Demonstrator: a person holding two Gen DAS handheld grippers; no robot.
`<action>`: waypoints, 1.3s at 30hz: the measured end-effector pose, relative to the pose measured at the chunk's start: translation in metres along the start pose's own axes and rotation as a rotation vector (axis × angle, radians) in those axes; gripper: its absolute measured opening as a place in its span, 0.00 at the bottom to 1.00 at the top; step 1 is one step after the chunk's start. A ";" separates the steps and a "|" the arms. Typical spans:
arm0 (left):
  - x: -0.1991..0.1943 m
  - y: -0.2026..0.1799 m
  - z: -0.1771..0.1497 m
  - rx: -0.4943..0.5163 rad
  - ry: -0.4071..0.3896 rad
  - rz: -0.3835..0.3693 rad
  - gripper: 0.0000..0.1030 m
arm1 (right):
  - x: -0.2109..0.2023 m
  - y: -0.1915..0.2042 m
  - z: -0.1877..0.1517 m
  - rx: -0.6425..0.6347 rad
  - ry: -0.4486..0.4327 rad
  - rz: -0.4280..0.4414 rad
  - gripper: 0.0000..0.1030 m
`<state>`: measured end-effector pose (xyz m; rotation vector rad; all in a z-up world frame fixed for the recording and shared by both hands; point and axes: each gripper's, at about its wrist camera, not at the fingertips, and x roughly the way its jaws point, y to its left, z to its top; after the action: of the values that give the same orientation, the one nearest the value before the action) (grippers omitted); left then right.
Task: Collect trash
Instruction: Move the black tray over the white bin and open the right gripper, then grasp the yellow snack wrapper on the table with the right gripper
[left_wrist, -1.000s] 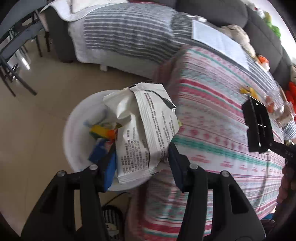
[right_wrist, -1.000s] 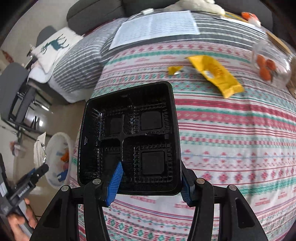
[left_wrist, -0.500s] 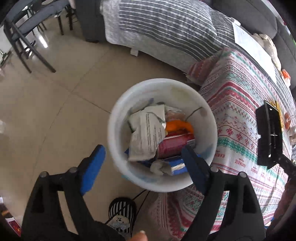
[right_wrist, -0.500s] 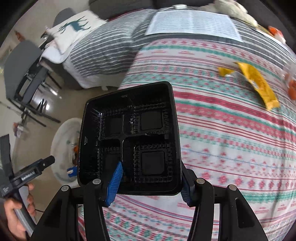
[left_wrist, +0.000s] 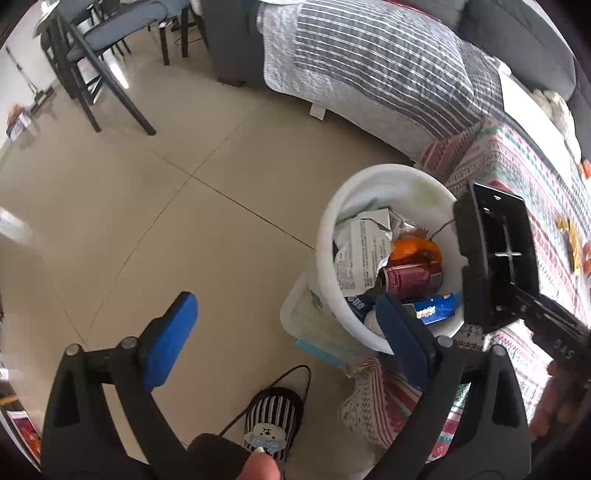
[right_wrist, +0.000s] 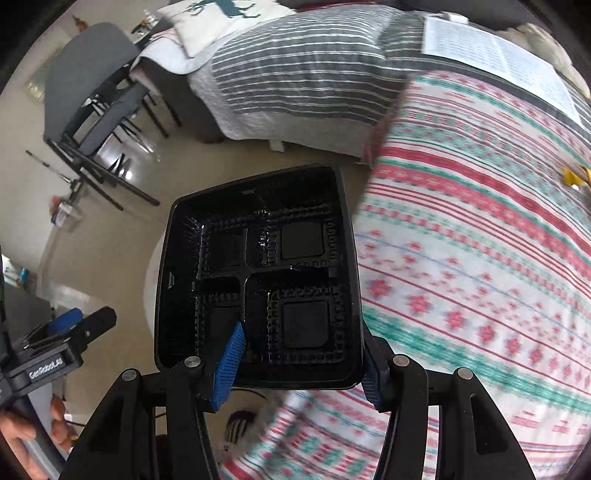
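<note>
1. The tray (right_wrist: 258, 280), a black plastic meal tray with moulded compartments, is held up in the air at the near-right rim of the bin (left_wrist: 328, 236), partly over the cloth (right_wrist: 461, 258) of the table.
2. The right gripper (right_wrist: 299, 365) has it: the jaws are about half closed on the tray's near edge, one blue pad inside a compartment, the other outside the right wall.
3. It looks light, thin and springy, with a glossy, likely slippery surface; a hard squeeze would probably buckle it. The rim or a wall is the place to pinch, as now.
4. The bin stands on the floor against the table, already holding a wrapper (left_wrist: 360, 254), a can (left_wrist: 412, 277) and a blue packet (left_wrist: 432, 312).
5. The left gripper (left_wrist: 291, 332) has just opened wide and holds nothing, off the bin's near-left side.
</note>
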<state>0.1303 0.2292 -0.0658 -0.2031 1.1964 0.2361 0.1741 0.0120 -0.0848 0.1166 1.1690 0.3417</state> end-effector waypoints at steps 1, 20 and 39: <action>-0.001 0.003 0.000 -0.006 0.001 -0.005 0.94 | 0.003 0.003 0.002 -0.004 -0.012 0.013 0.57; -0.018 -0.051 -0.005 0.075 -0.060 -0.083 0.99 | -0.047 -0.071 0.003 0.142 -0.114 0.005 0.73; -0.017 -0.213 -0.011 0.209 -0.053 -0.234 0.99 | -0.148 -0.263 -0.039 0.498 -0.229 -0.131 0.74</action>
<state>0.1759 0.0206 -0.0467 -0.1515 1.1255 -0.0874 0.1403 -0.2874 -0.0401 0.4988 1.0073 -0.0839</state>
